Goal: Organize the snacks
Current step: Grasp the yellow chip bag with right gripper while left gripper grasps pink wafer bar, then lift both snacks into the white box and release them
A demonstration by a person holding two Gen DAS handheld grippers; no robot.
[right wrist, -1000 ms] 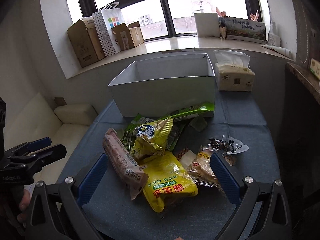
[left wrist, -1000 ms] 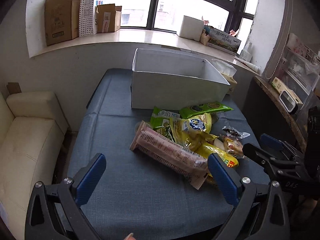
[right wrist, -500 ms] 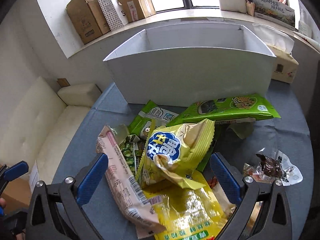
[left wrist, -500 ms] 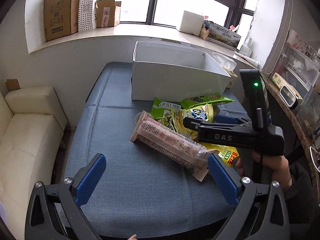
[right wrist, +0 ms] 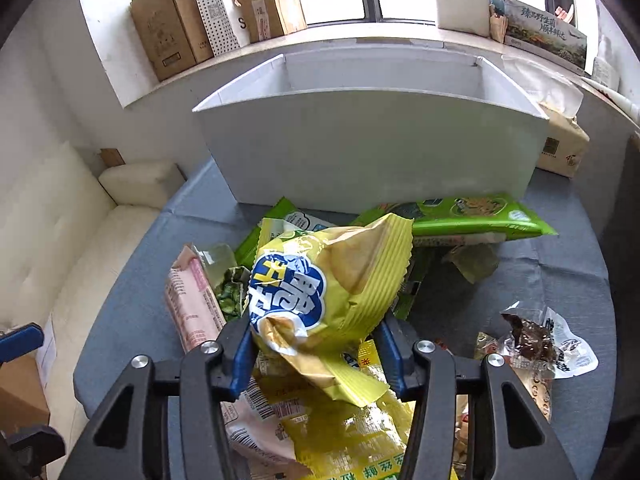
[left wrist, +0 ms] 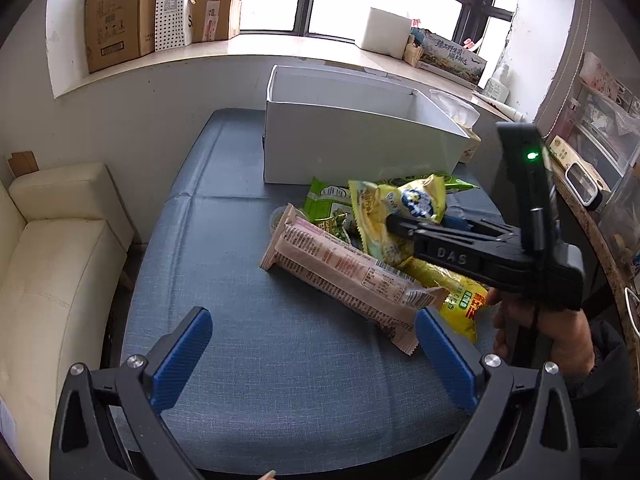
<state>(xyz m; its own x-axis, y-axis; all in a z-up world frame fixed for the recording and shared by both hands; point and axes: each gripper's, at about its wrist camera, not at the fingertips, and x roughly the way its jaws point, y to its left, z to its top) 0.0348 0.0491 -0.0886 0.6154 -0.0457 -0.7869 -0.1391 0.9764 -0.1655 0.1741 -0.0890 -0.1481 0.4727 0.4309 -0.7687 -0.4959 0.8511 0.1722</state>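
Note:
My right gripper (right wrist: 316,344) is shut on a yellow chip bag (right wrist: 328,280) with a blue and white logo, at the top of a snack pile; the bag also shows in the left wrist view (left wrist: 404,212). Under it lie a pink wrapped pack (left wrist: 344,272), a yellow bag (right wrist: 340,432), green packs (right wrist: 472,216) and small wrapped sweets (right wrist: 536,340). A white open box (right wrist: 372,148) stands behind the pile on the blue tablecloth (left wrist: 240,280). My left gripper (left wrist: 312,356) is open and empty, near the table's front edge, left of the pile.
A cream sofa (left wrist: 48,264) stands left of the table. A tissue box (right wrist: 560,144) sits right of the white box. Cardboard boxes (left wrist: 120,12) line the window sill. A shelf with clutter (left wrist: 592,168) is on the right.
My right gripper has moved in over the pile and closed on the yellow chip bag. The left gripper has held its place.

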